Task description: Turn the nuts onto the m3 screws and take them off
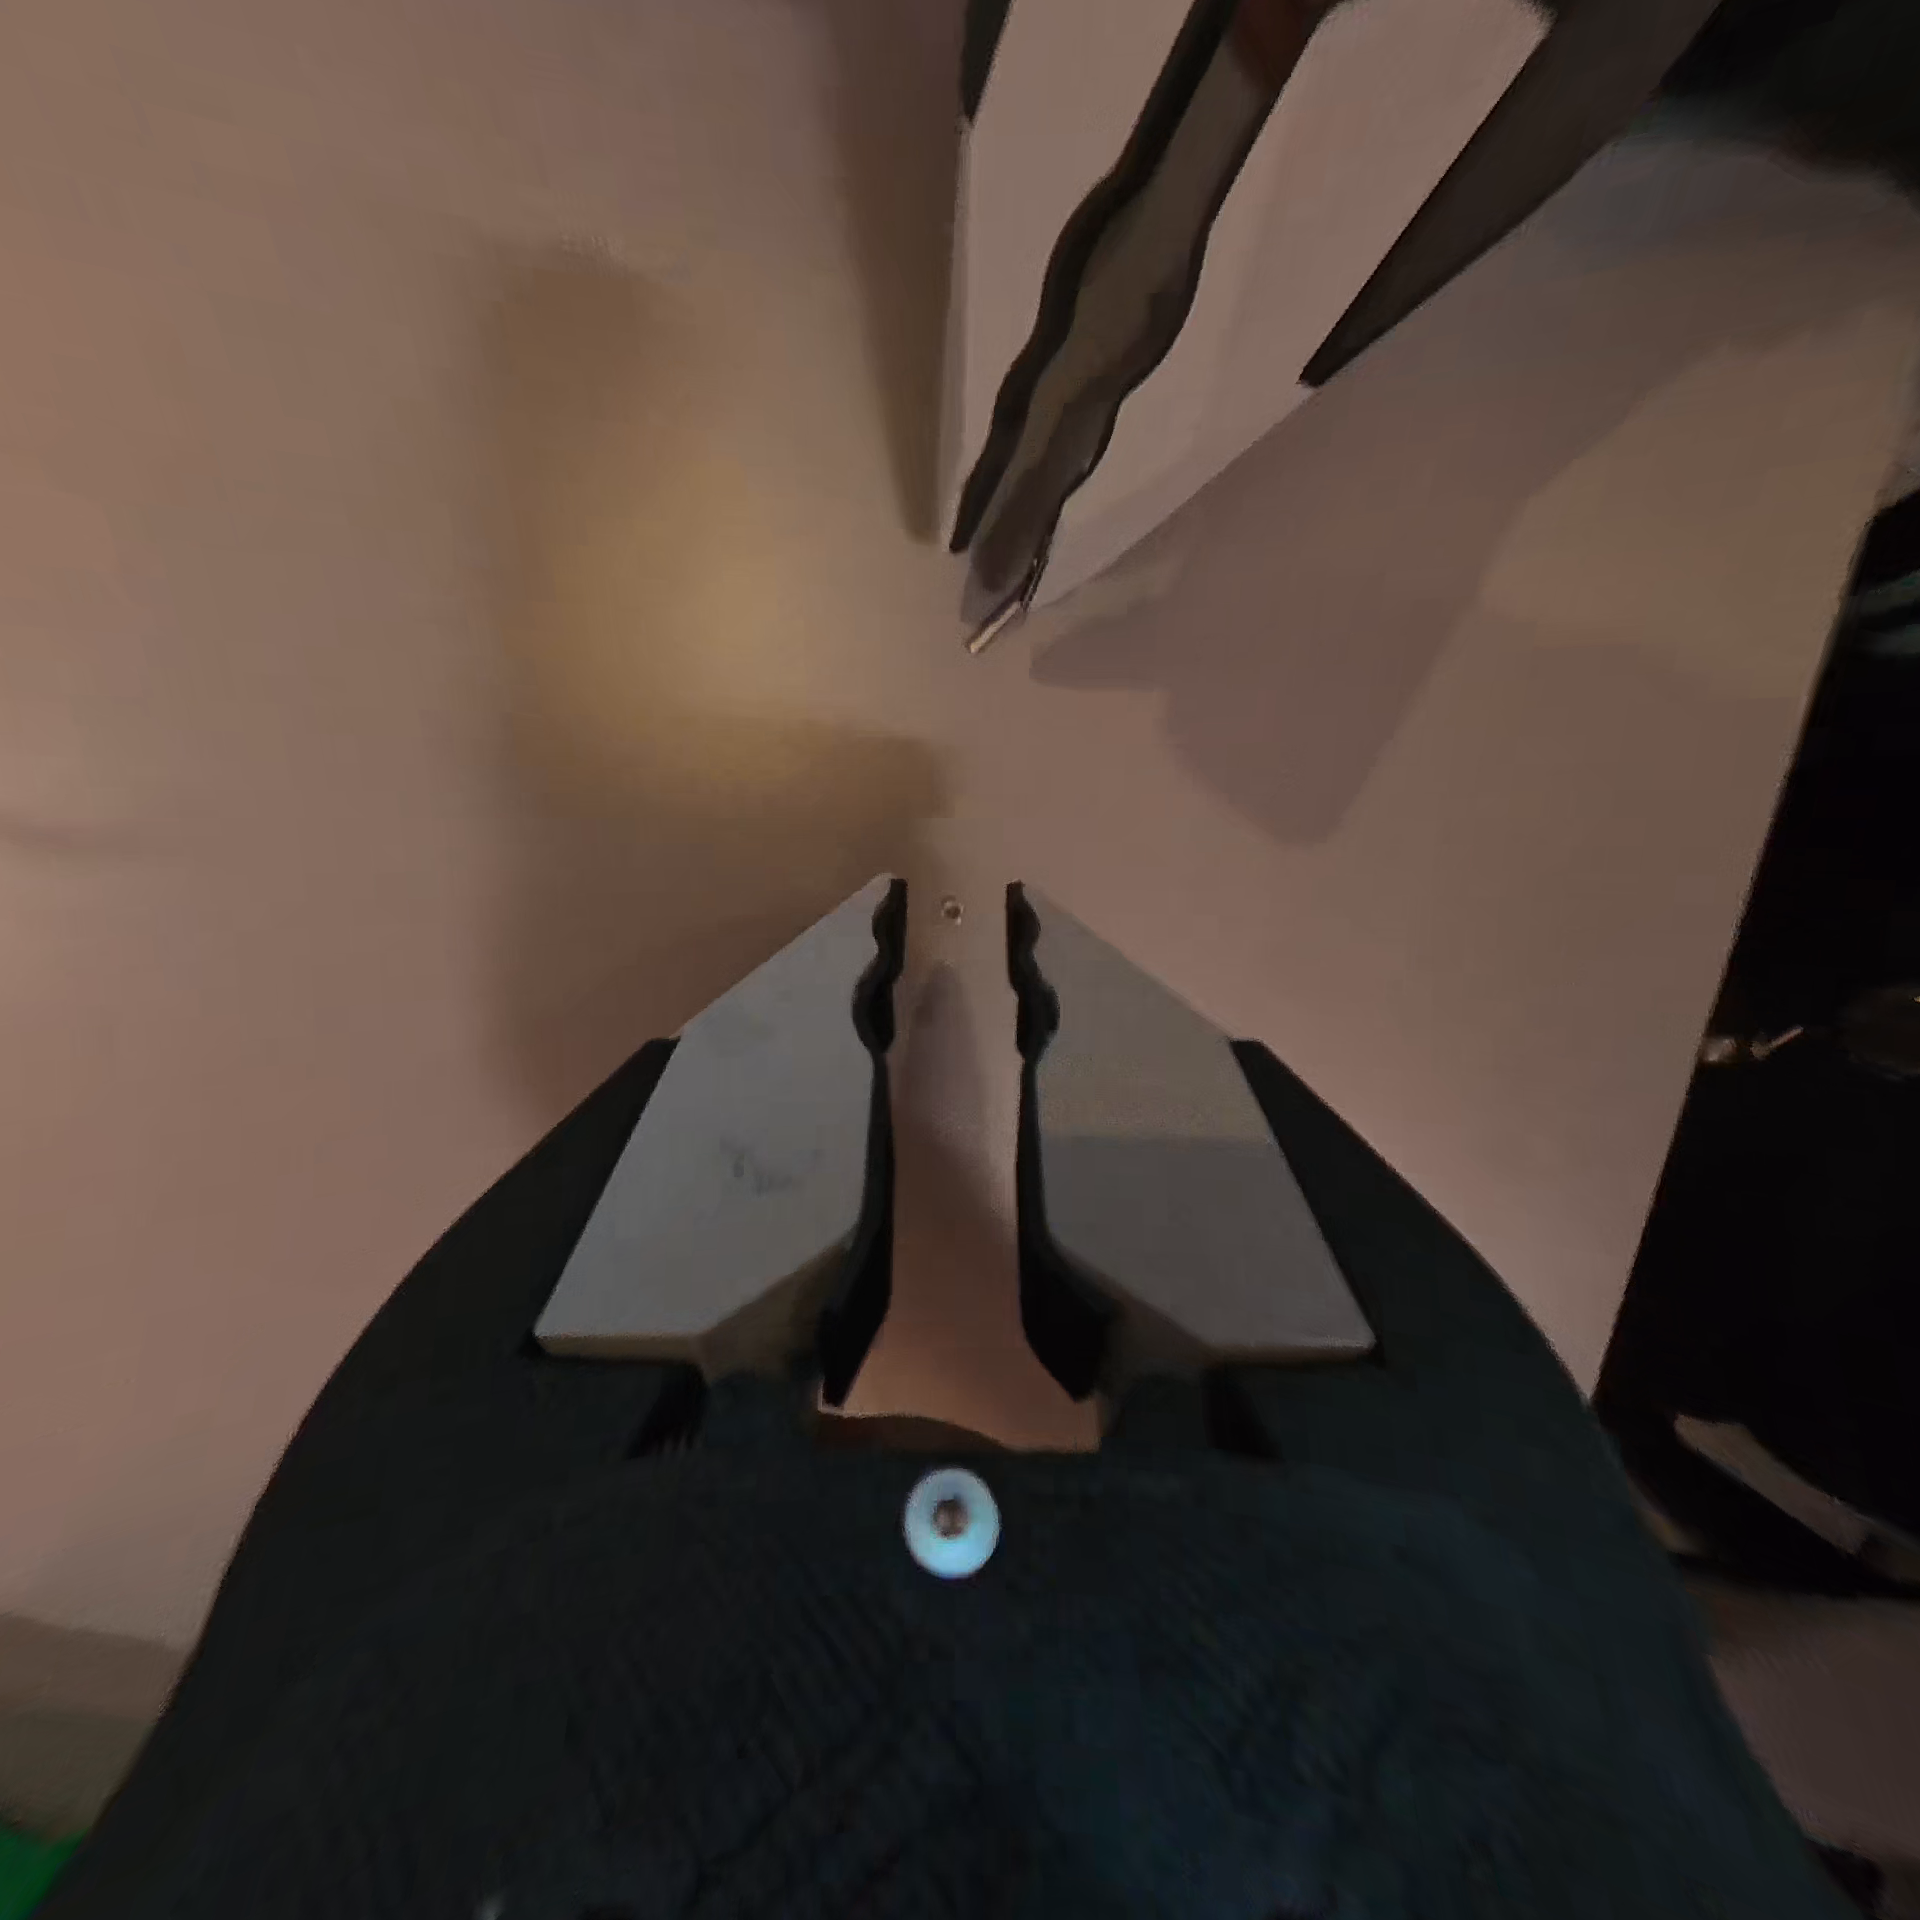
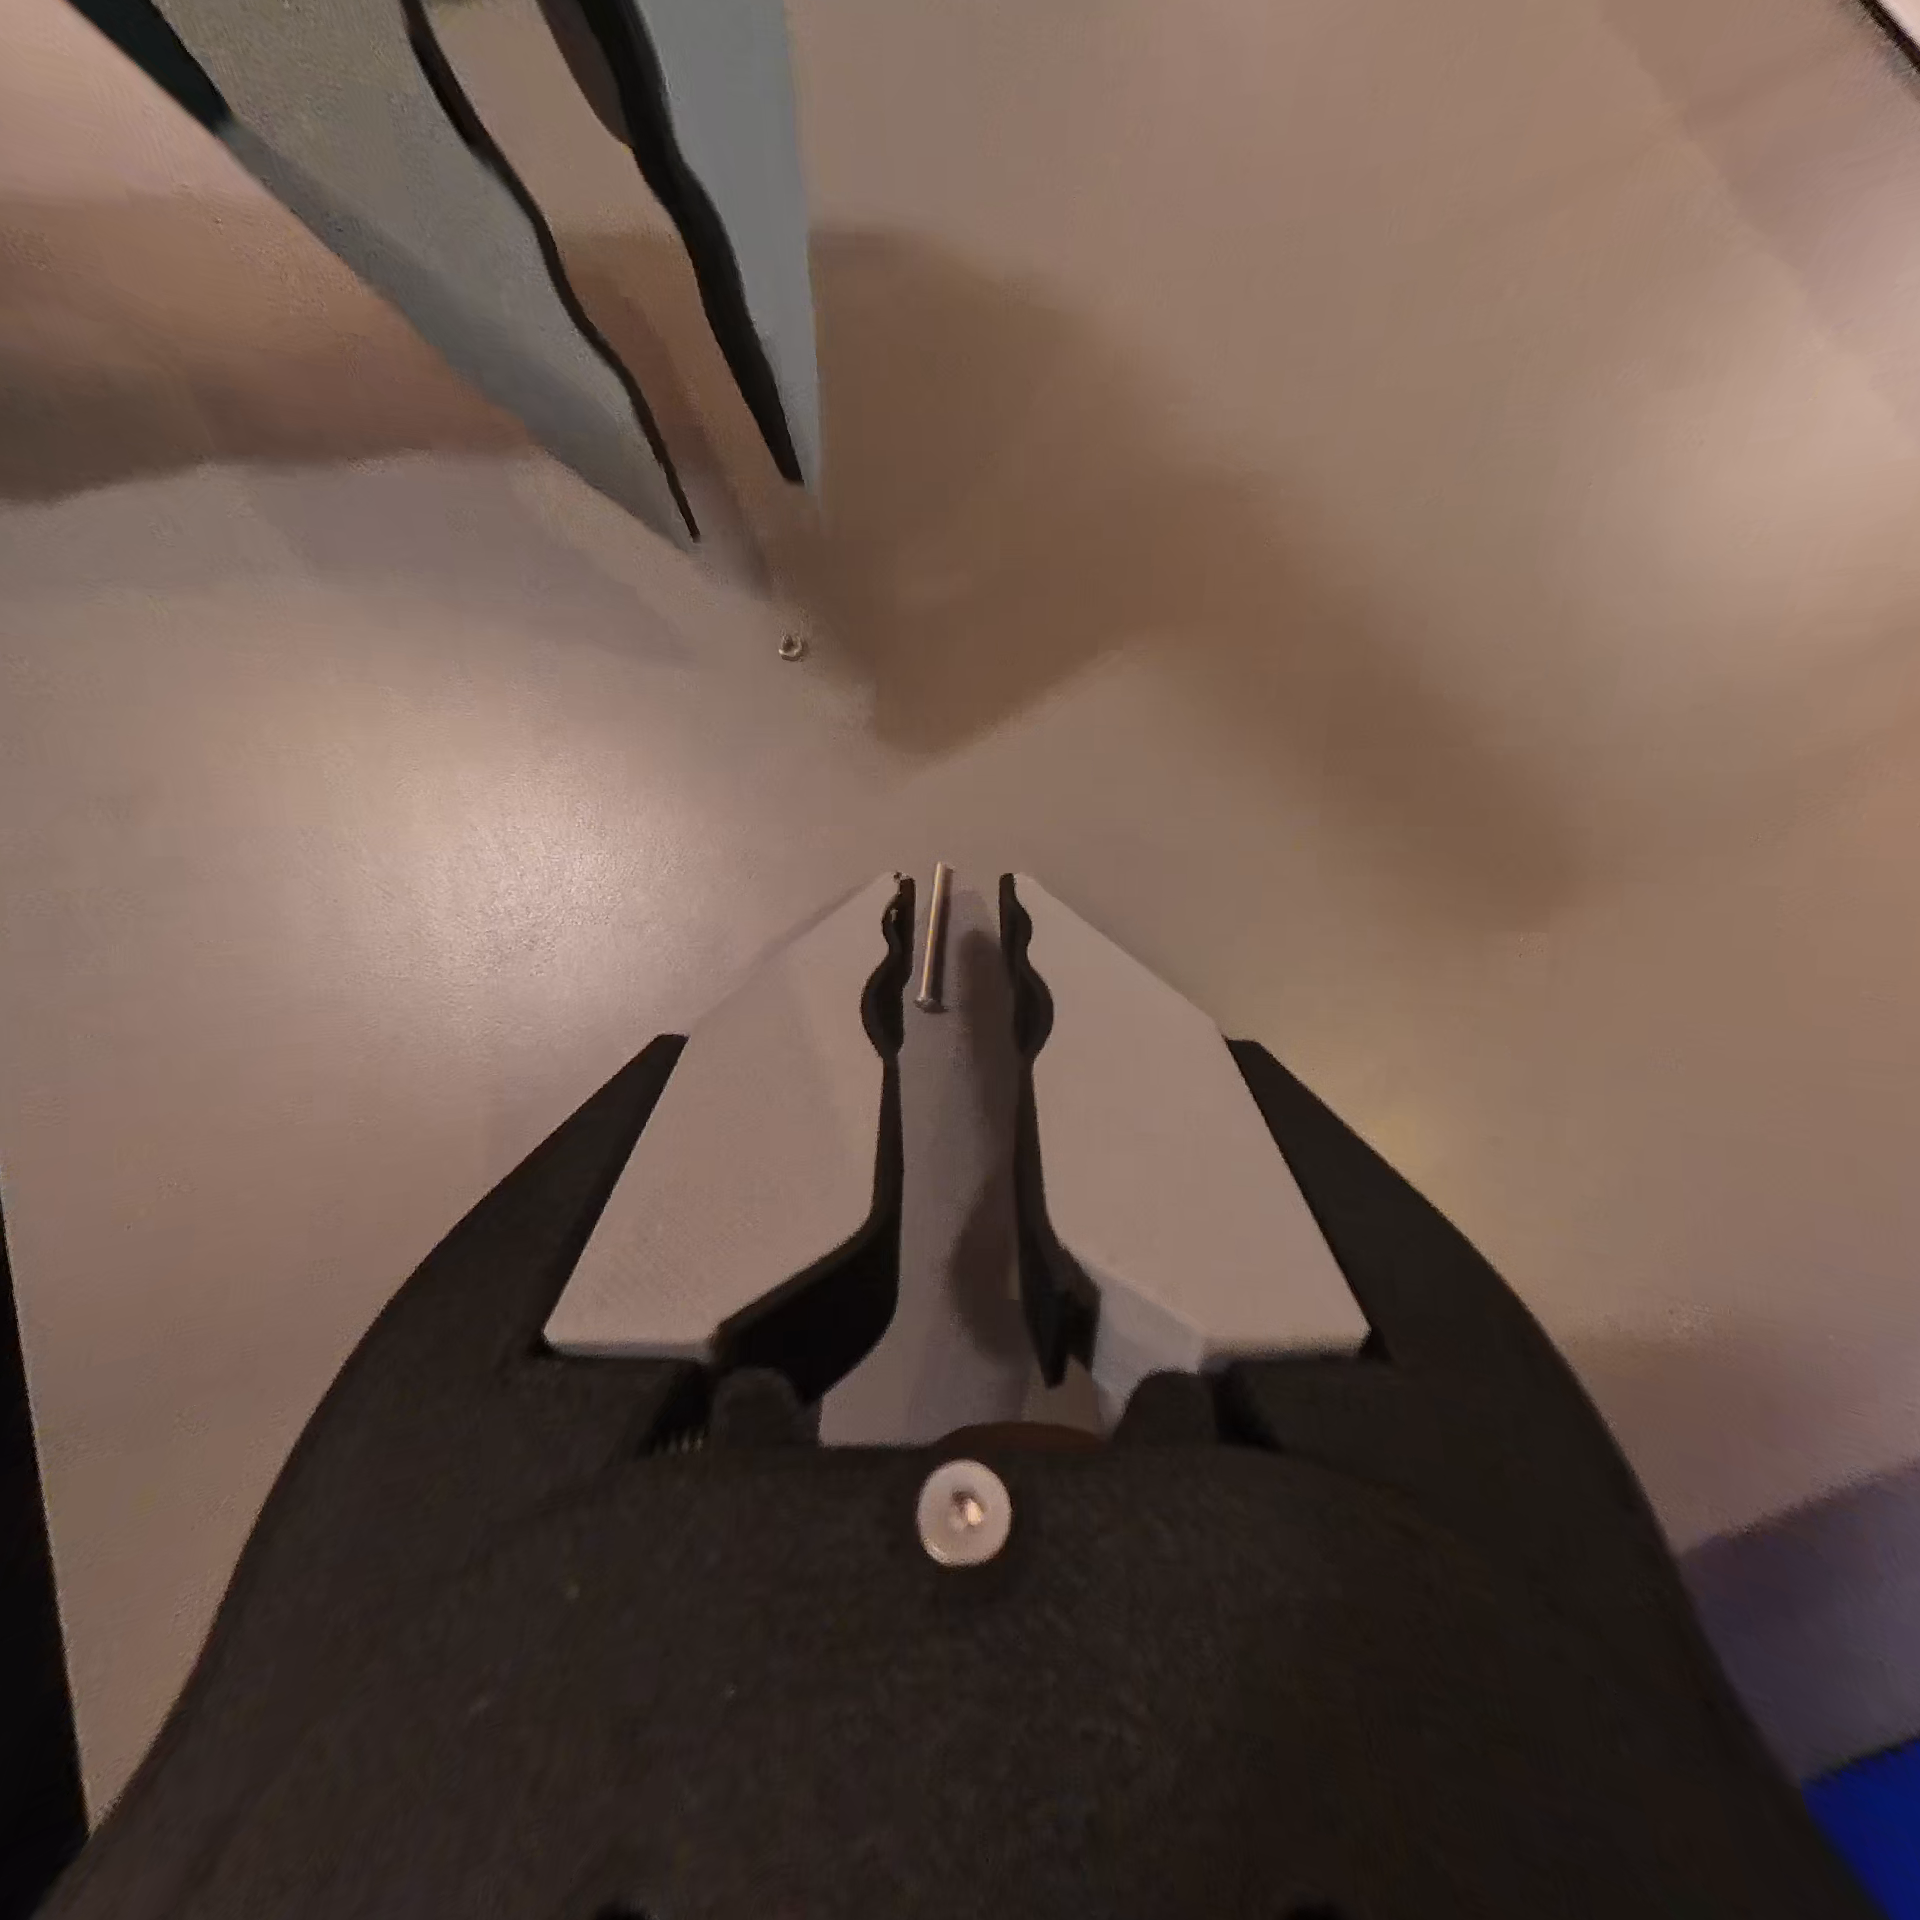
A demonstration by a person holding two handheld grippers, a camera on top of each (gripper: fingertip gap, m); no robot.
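Observation:
A tiny silver nut [image 1: 951, 911] lies on the pale table, just ahead of and between the tips of my left gripper [image 1: 954, 888], which is open and empty. The nut also shows in the right wrist view [image 2: 792, 646], just past the left gripper's tips [image 2: 748, 509]. A thin silver M3 screw [image 2: 932, 935] lies on the table between the fingers of my right gripper [image 2: 951, 883], close to its left finger, pointing forward. The right gripper is open. In the left wrist view the right gripper [image 1: 1138, 462] reaches in from the top, with the screw [image 1: 995, 627] at one fingertip.
The pale table [image 2: 416, 831] carries soft shadows of both grippers. A dark object [image 1: 1766, 935] stands past the table's right edge in the left wrist view. A dark strip [image 2: 31, 1455] runs along the left edge and a blue patch [image 2: 1870, 1787] sits at the bottom right. My hands' fingertips stand some 7 cm from each other.

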